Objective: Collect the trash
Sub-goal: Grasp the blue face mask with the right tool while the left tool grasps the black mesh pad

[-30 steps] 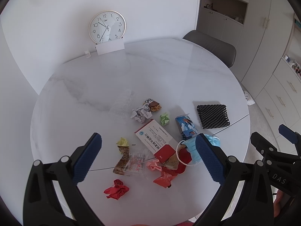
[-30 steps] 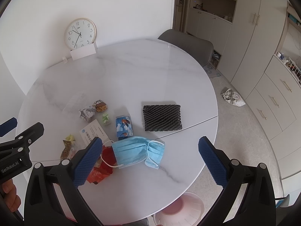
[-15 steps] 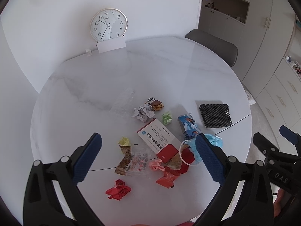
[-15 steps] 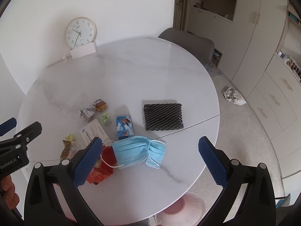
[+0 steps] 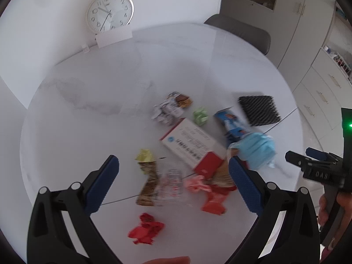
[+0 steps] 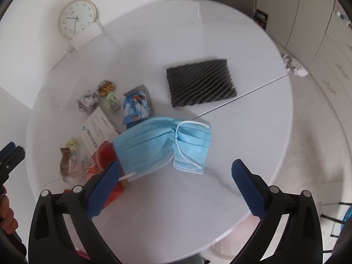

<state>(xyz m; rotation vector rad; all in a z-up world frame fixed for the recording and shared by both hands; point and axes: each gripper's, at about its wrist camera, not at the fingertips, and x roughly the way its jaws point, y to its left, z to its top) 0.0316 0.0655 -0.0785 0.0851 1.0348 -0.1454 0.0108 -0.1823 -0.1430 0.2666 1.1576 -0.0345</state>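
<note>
Trash lies in a cluster on the round white marble table (image 5: 88, 88). It holds a white and red box (image 5: 191, 147), a blue snack packet (image 5: 231, 121), a green paper ball (image 5: 200, 115), a silver wrapper (image 5: 167, 111), a yellow scrap (image 5: 145, 155) and a red crumpled paper (image 5: 145, 231). My left gripper (image 5: 172, 167) hovers open above the pink and clear wrappers. A blue face mask (image 6: 162, 145) lies just ahead of my right gripper (image 6: 176, 168), which is open, with its left pad at the mask's near edge.
A black foam mesh (image 6: 200, 85) lies to the right of the pile. A clock (image 5: 110, 12) leans on the wall at the far side, and a grey chair (image 5: 242, 30) stands behind the table. A pink bin (image 6: 222, 246) shows under the near table edge.
Both grippers have moved down and closer to the trash. The right one has tilted and come up to the blue mask. Both stay open and the trash has not moved.
</note>
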